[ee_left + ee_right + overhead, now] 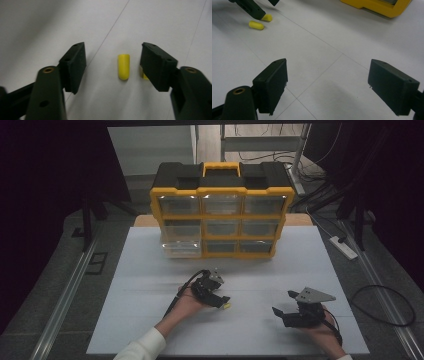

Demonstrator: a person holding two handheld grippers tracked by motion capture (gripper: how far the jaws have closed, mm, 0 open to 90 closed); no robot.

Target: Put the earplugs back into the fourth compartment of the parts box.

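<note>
High view: left gripper (pixel 223 303) low over white tabletop (pixel 150 270), tips beside small yellow foam earplug (pixel 227 306). Right gripper (pixel 282 302) to the right, well apart from earplug. Yellow-and-black plastic drawer organiser (pixel 221 210) at far side of table.

Left gripper view: jaws apart, not touching; yellow earplug (pixel 124 66) lies on table between them, nearer right jaw. Second yellow earplug (pixel 145 75) partly hidden behind right jaw.

Right gripper view: own jaws wide apart, nothing between. Both earplugs far off at upper left, beside left gripper's jaw.
</note>
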